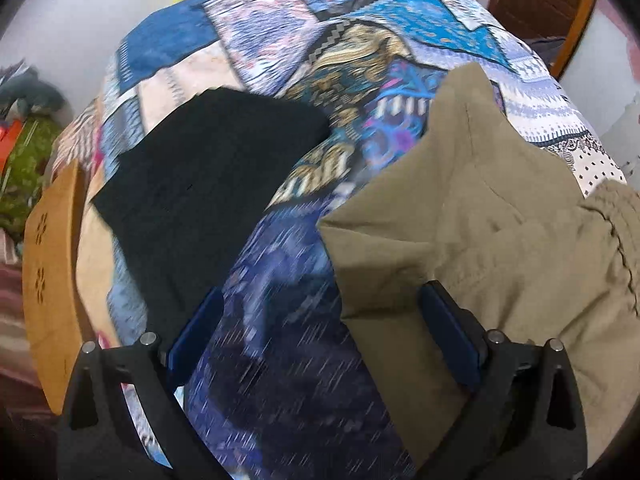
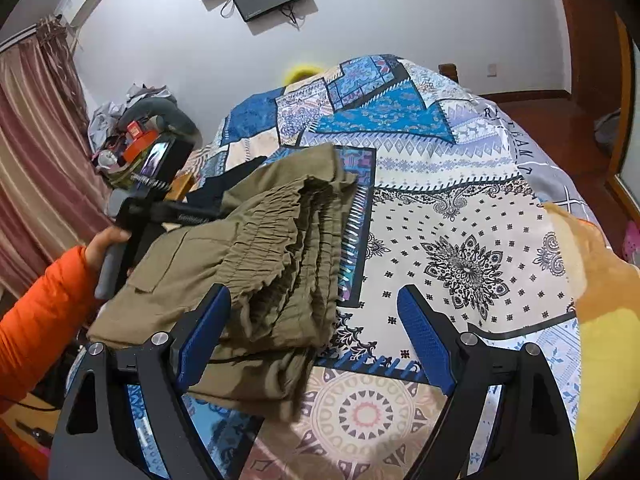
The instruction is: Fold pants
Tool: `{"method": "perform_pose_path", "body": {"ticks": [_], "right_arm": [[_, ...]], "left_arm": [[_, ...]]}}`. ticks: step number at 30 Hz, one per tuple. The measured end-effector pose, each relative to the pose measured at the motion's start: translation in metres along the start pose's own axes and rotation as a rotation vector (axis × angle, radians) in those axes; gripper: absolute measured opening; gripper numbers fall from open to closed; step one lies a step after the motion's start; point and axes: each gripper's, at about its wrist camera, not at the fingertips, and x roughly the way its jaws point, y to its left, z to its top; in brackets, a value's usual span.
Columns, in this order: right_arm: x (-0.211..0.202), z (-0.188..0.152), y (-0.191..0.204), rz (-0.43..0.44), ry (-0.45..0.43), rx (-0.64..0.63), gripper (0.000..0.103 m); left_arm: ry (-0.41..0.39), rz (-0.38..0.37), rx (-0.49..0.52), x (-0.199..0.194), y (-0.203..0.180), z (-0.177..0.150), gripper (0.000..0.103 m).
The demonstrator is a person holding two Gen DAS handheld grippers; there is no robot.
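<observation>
In the left wrist view, the left gripper point(image 1: 320, 344) is seen with jaws spread and empty over the bedspread point(image 1: 280, 52), the olive pants point(image 1: 480, 220) lying folded at its right beside a black garment point(image 1: 200, 184). In the right wrist view, the right gripper point(image 2: 316, 344) is likewise held wide and empty, the pants point(image 2: 260, 260) stacked in layers at its left finger; the fold is judged nearly finished, with only tidying left.

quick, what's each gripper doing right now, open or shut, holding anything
Left gripper: open, holding nothing, beside the khaki pants.
Right gripper: open, holding nothing, pants edge between its tongs.
</observation>
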Motion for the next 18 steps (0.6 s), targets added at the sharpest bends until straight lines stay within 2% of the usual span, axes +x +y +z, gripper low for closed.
{"method": "perform_pose_path", "body": {"ticks": [5, 9, 12, 18], "right_arm": [[-0.01, -0.005, 0.011, 0.001, -0.004, -0.024, 0.083], [-0.016, -0.01, 0.019, 0.008, -0.005, -0.042, 0.083], [-0.019, -0.013, 0.024, 0.011, -0.013, -0.052, 0.083], [-0.021, -0.018, 0.031, 0.007, -0.023, -0.072, 0.083]], "left_arm": [[0.002, -0.007, -0.087, -0.02, 0.023, -0.036, 0.1], [0.019, -0.068, -0.152, -0.035, 0.037, -0.075, 0.1], [0.024, -0.096, -0.164, -0.047, 0.038, -0.096, 0.1], [-0.062, -0.096, -0.113, -0.083, 0.01, -0.131, 0.1]]}}
